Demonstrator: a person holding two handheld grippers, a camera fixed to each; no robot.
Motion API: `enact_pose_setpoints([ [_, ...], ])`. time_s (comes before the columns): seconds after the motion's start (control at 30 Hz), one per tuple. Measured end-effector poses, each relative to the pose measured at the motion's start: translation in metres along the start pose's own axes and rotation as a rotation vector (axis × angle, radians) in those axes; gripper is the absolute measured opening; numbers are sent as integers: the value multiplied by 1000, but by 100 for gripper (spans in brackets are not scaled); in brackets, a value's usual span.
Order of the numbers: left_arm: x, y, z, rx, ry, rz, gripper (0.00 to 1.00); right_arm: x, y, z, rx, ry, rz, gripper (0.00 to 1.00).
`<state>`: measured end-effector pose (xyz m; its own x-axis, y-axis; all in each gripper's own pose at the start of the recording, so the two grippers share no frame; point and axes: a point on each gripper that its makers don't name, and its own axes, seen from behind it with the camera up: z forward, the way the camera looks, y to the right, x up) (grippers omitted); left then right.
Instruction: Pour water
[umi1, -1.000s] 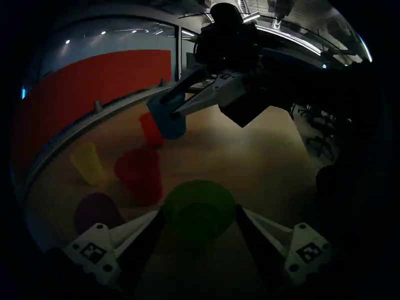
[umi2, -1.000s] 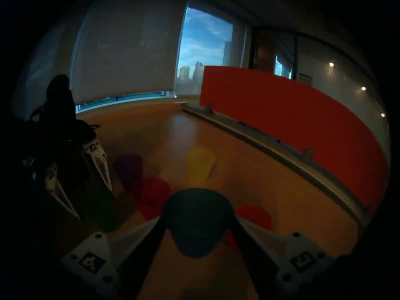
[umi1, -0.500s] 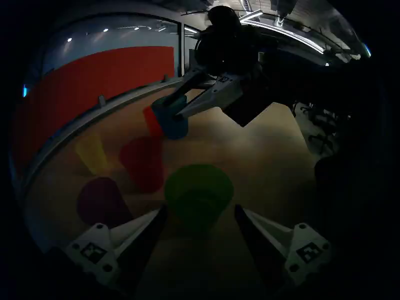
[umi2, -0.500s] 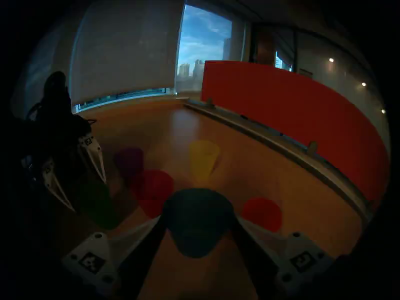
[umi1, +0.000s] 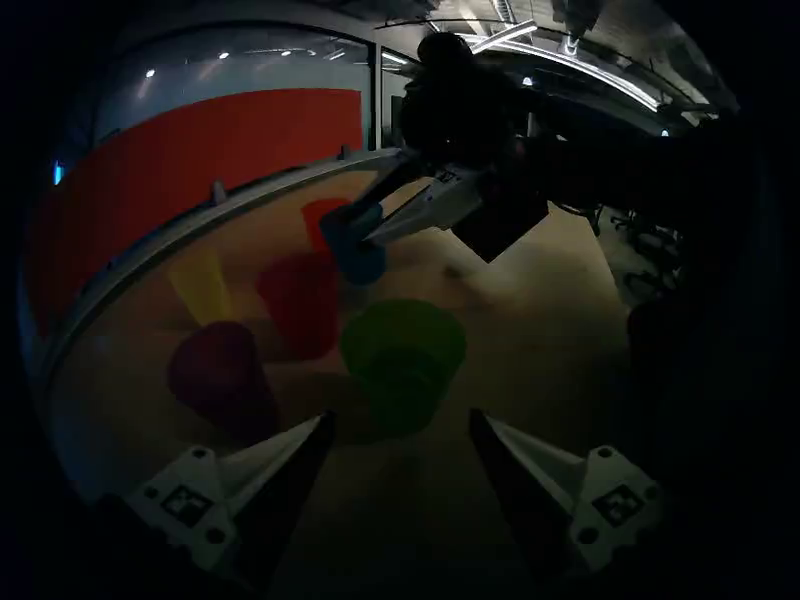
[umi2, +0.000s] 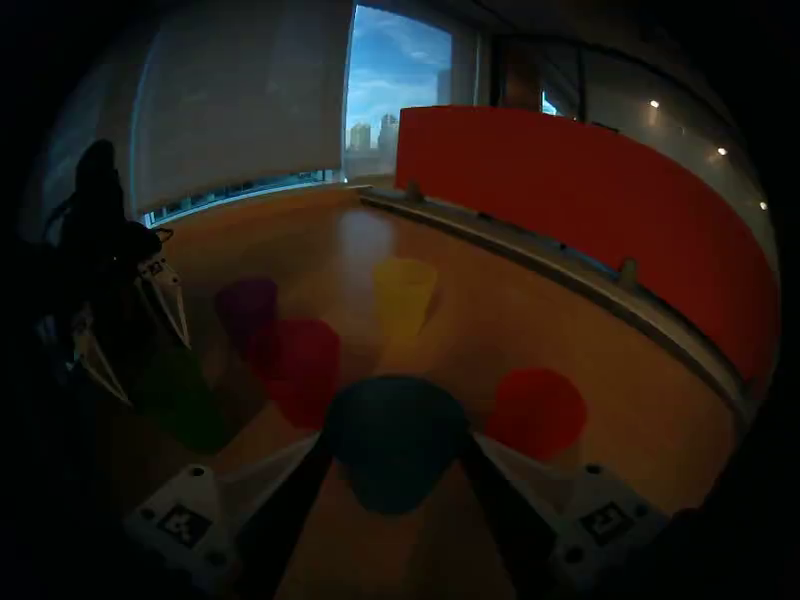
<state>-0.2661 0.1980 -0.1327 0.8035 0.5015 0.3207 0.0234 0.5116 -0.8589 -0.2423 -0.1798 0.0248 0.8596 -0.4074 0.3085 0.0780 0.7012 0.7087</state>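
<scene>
Left gripper view: what do we log first?

We log the left claw (umi1: 400, 420), spread wide; the green cup (umi1: 402, 350) stands on the wooden bench (umi1: 540, 300) just ahead of its tips, apart from both.

And beyond it?

Purple cup (umi1: 220, 372), red cup (umi1: 300, 305), yellow cup (umi1: 200, 285), a second red cup (umi1: 322, 212) farther back; beyond them the right claw (umi1: 362, 228), pinching the blue cup (umi1: 355, 255).

Right gripper view: do we confirm that grip?

We do: both fingers (umi2: 265, 475) press the blue cup's sides, and the other cups stand on the bench ahead of it. Whether any cup holds water, we cannot tell.
</scene>
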Motion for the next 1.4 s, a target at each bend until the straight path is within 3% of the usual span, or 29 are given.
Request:
enact_pose_setpoints([
  [0.3,-2,-1,-6,8,9,-13,99,-9,-1,9,2,-9,14,97],
  [0.8,0,1,-9,11,14,-14,99,-20,0,4,-15,-36,2,98],
  [1.07,2,-4,-18,35,26,-20,99,-24,1,-10,-37,-35,5,99],
  [1.4,0,-16,-40,108,55,-44,99,-37,4,-42,-91,-17,34,99],
])
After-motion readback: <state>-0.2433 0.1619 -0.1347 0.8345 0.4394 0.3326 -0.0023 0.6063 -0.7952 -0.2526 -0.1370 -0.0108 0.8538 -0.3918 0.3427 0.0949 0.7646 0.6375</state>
